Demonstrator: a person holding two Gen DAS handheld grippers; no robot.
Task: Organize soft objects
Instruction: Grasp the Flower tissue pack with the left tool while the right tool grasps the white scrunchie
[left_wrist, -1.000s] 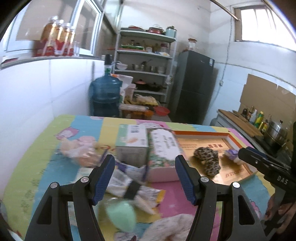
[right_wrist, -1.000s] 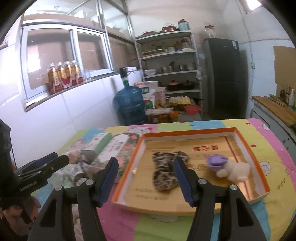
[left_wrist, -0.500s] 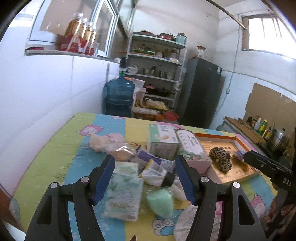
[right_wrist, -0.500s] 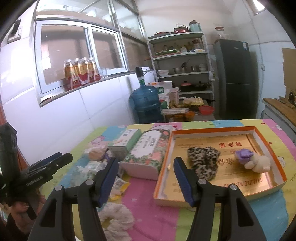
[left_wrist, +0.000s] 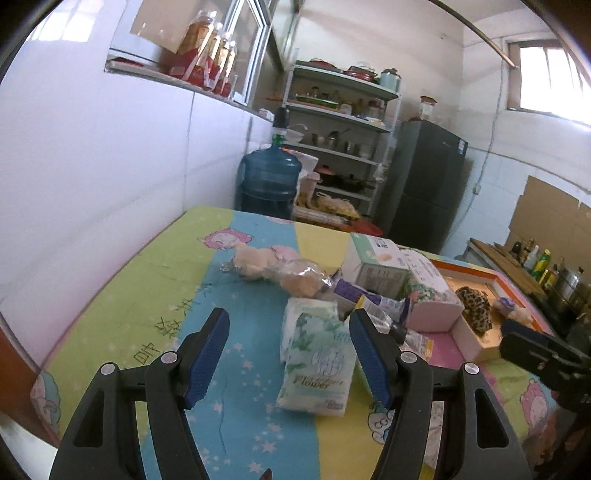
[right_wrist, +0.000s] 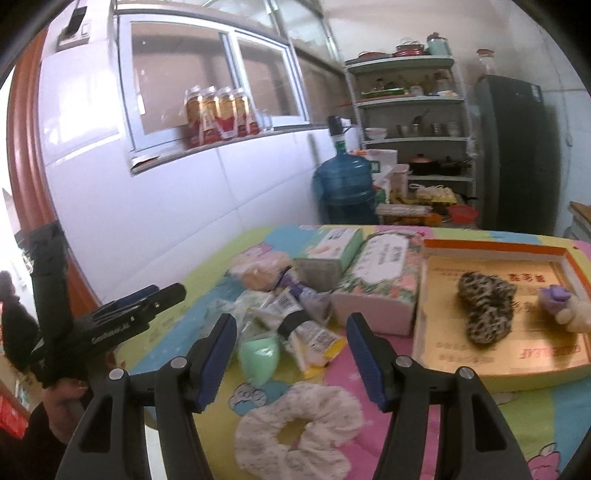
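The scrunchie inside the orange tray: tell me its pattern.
Leopard print, tan with dark spots. The scrunchie shows best in the right wrist view, lying in the tray.

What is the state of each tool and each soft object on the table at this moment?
Left tool: open, holds nothing.
Right tool: open, holds nothing.
Orange tray: holds two soft objects.
Leopard scrunchie: lies inside the tray.
Purple and white plush: lies inside the tray.
White scrunchie: lies flat on the table, outside the tray.
Tissue pack: lies on the table, outside the tray.
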